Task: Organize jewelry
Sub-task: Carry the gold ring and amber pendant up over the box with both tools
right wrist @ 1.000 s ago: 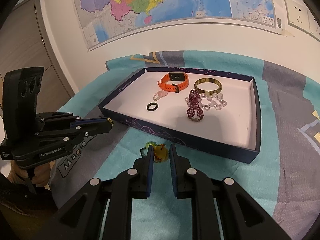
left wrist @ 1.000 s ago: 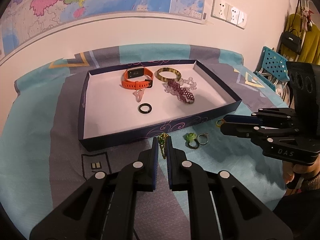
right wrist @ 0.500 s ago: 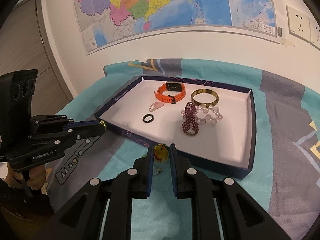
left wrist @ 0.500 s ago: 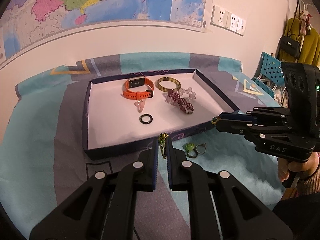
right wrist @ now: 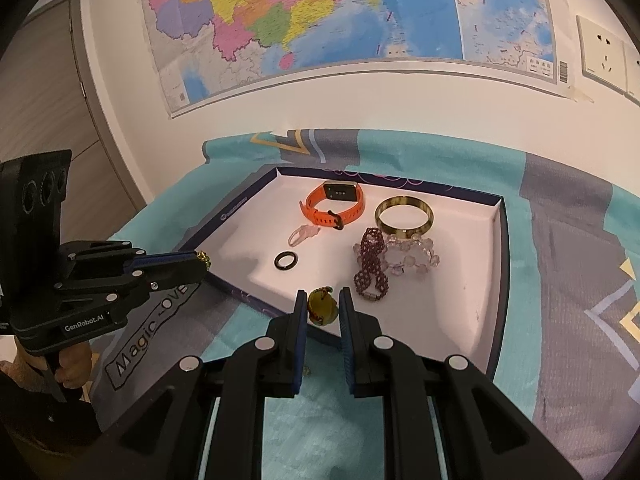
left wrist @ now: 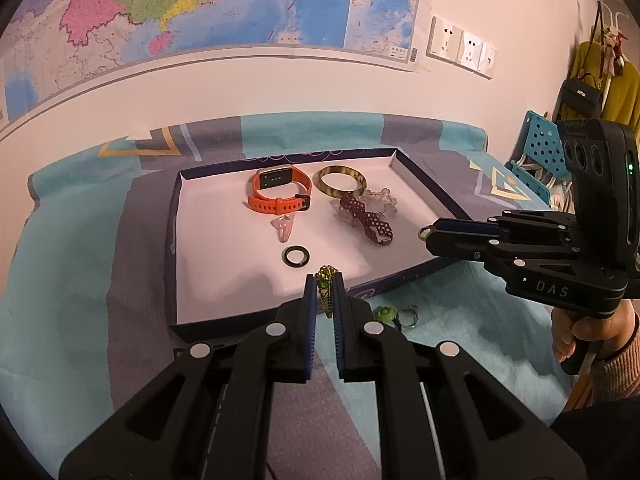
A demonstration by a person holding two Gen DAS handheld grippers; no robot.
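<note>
A dark blue tray [left wrist: 173,240] [right wrist: 502,264] with a white floor holds an orange watch [left wrist: 280,190] [right wrist: 334,208], a gold bangle [left wrist: 340,180] [right wrist: 404,216], a maroon beaded bracelet [left wrist: 366,218] [right wrist: 370,268], a clear bead bracelet [right wrist: 412,256], a pink clip [left wrist: 284,226] and a black ring [left wrist: 296,256] [right wrist: 286,260]. My left gripper [left wrist: 324,280] is shut on a green beaded chain [left wrist: 326,284] above the tray's near edge. Between the pads of my right gripper [right wrist: 322,300], shut, sits a yellow pendant [right wrist: 322,308], at the tray's near rim.
A green ring [left wrist: 385,314] and a silver ring [left wrist: 409,315] lie on the teal and grey cloth [left wrist: 80,300] in front of the tray. A map and wall sockets [left wrist: 460,50] are behind. A blue perforated basket [left wrist: 540,148] stands at the right.
Both grippers have risen and moved toward the tray with their pieces, so the tray's near edge now lies under their fingertips. The green and silver rings stay on the cloth.
</note>
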